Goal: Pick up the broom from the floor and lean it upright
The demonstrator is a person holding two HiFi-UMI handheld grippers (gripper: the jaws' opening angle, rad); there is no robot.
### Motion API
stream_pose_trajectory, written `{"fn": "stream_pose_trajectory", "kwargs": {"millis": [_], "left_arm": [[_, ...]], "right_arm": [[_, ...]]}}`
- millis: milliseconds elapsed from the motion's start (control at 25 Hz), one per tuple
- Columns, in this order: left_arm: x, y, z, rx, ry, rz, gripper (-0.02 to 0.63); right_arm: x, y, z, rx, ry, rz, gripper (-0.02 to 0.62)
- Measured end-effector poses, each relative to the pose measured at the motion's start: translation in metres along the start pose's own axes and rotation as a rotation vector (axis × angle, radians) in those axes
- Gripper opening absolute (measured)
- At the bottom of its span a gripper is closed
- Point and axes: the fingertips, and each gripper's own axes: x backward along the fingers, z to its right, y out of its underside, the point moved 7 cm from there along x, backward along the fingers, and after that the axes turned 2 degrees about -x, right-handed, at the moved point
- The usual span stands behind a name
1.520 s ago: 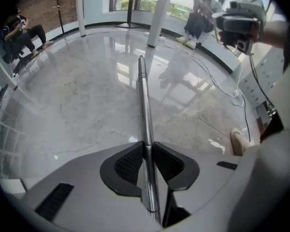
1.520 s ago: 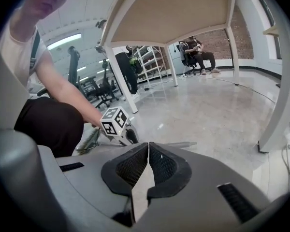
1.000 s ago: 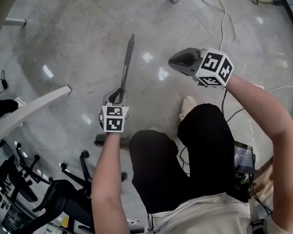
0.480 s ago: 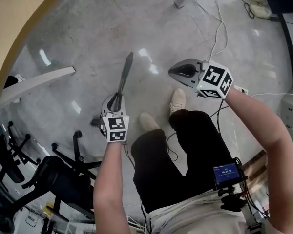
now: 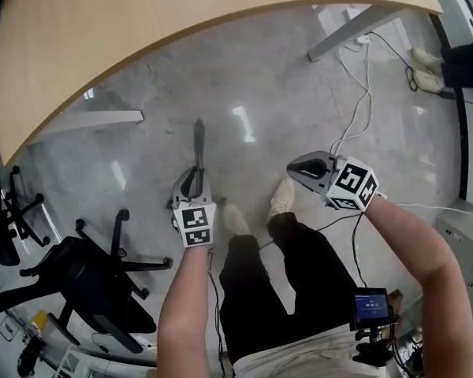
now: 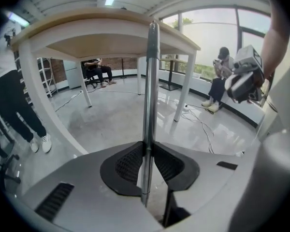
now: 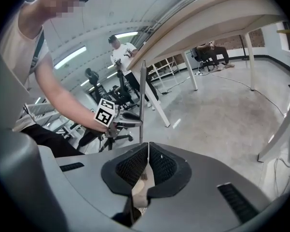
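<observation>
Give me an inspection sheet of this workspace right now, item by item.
Surface: grey polished floor, glossy reflections.
Job's things: broom, handle clamped by the left gripper; brush head not seen.
Clutter: office chairs at left.
Grippers: left gripper shut on the broom; right gripper shut, empty.
Cables: white cables trailing across the floor at right.
Surroundings: wooden table ahead; bystanders beyond.
</observation>
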Motion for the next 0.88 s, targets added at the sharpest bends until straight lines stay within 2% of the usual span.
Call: {"fn": "stream_pose_trajectory", "kwargs": {"millis": [160, 360, 640, 880], "left_arm": [[-0.010, -0.025, -0.015, 0.105, -0.078, 0.042, 0.077], [-0.021, -0.051, -0.022, 0.178, -0.137, 0.089, 0.077], [-0.026, -0.071, -0.029, 0.201, -0.176, 0.135, 0.077], [-0.025, -0.084, -0.034, 0.202, -0.194, 0.164, 0.077]], "right_arm": [[0.005, -0.011, 0.012, -0.002, -0.011, -0.009, 0.020], [0.006, -0.012, 0.023, -0.016, -0.018, -0.023, 0.020], [0.006, -0.009, 0.028, -0.028, -0.030, -0.041, 0.020], [0.005, -0.020, 0.032, -0.017, -0.035, -0.017, 0.020]]}}
